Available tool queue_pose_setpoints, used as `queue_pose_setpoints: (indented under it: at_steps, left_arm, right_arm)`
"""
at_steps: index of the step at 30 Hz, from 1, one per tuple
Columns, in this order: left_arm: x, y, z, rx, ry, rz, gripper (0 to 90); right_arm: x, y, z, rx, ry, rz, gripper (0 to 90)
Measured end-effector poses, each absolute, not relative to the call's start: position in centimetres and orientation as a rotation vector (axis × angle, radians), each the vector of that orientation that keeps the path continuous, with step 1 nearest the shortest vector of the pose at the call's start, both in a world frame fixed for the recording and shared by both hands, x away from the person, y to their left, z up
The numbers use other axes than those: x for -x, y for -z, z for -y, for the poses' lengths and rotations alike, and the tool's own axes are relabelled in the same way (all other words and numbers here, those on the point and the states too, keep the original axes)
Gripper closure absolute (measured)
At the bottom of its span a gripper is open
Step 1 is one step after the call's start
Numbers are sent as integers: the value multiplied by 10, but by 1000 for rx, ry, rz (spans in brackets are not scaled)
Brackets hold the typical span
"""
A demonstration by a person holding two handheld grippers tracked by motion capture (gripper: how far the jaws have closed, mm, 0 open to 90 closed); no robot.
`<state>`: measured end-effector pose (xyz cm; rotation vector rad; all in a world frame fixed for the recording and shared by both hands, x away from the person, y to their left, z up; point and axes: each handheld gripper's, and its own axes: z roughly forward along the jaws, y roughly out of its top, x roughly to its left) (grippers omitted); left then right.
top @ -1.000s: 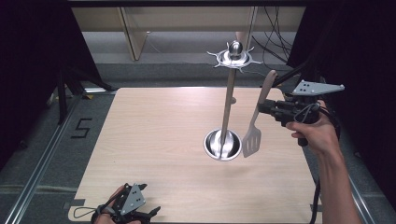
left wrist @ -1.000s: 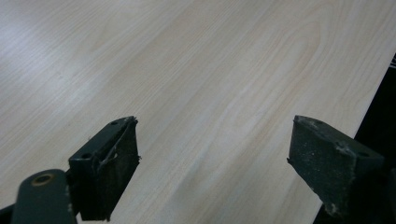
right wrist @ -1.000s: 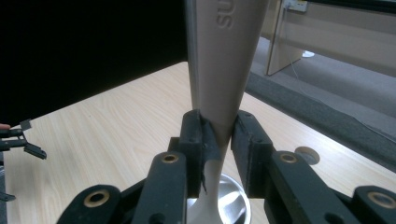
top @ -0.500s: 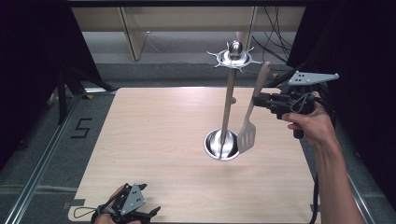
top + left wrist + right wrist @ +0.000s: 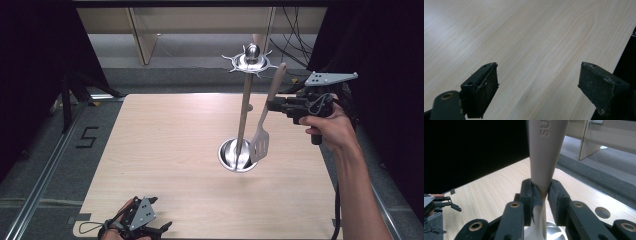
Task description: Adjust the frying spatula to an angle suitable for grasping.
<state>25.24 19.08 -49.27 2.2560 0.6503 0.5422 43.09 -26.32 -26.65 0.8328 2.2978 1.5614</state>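
Two grippers: right gripper [image 5: 274, 105] clamps the beige slotted spatula [image 5: 265, 117] beside the steel stand [image 5: 243, 117]; left gripper [image 5: 537, 87], jaws apart, rests at the table's near edge [image 5: 210, 232].

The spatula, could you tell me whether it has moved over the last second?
Yes. The spatula, in the right tool, moved left toward the stand's pole.

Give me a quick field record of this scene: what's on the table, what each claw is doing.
table: light wood
stand: metal pole on round base, hooked crown on top
spatula: slotted, upright beside pole, off the table
right claw: shut on spatula handle
left claw: open, low over near table edge
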Motion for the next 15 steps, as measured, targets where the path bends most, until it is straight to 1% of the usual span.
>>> queue_pose_setpoints:
  at_steps: [15]
  left_arm:
    - [-252,492,-191,-2252,-537,-651,151]
  right_arm:
    - [-441,268,260,-821,-1564,-2333,748]
